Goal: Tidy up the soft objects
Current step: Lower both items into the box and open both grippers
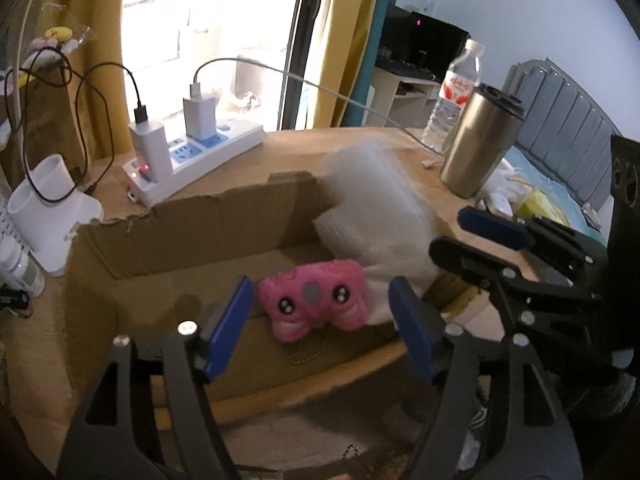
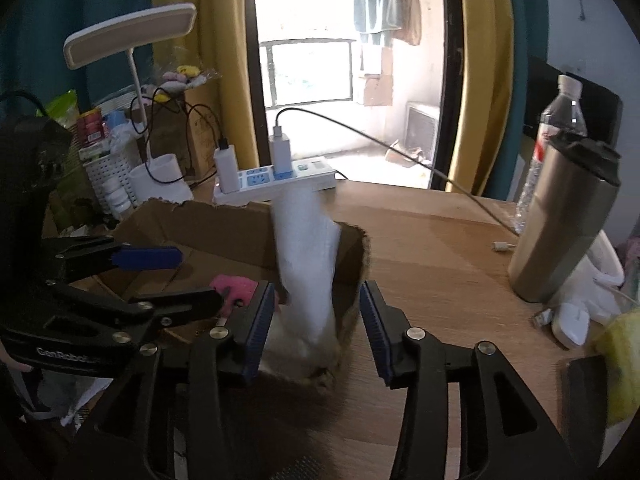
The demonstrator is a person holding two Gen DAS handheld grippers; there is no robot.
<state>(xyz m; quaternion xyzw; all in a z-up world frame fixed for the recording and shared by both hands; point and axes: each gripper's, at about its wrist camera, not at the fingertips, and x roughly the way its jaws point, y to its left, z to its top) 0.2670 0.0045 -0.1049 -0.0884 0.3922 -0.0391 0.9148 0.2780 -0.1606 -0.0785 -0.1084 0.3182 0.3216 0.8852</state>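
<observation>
An open cardboard box (image 1: 192, 232) (image 2: 224, 228) stands on the wooden desk. A pink plush toy (image 1: 316, 300) (image 2: 236, 286) with a face lies on the box floor. My left gripper (image 1: 320, 286) (image 2: 196, 278) hangs open over it, its blue pads on either side and apart from the toy. A white soft bundle (image 1: 372, 208) (image 2: 308, 256), motion-blurred, stands on end in the box's right corner and leans on its wall. My right gripper (image 2: 317, 292) (image 1: 456, 232) is open just in front of it, and its pads do not press on the bundle.
Behind the box sit a power strip (image 1: 200, 160) with two chargers and trailing cables, a white holder (image 1: 48, 208) and a desk lamp (image 2: 128, 32). A steel tumbler (image 2: 560, 220) and a water bottle (image 2: 560, 120) stand at the right. Bare desk (image 2: 432, 248) lies between box and tumbler.
</observation>
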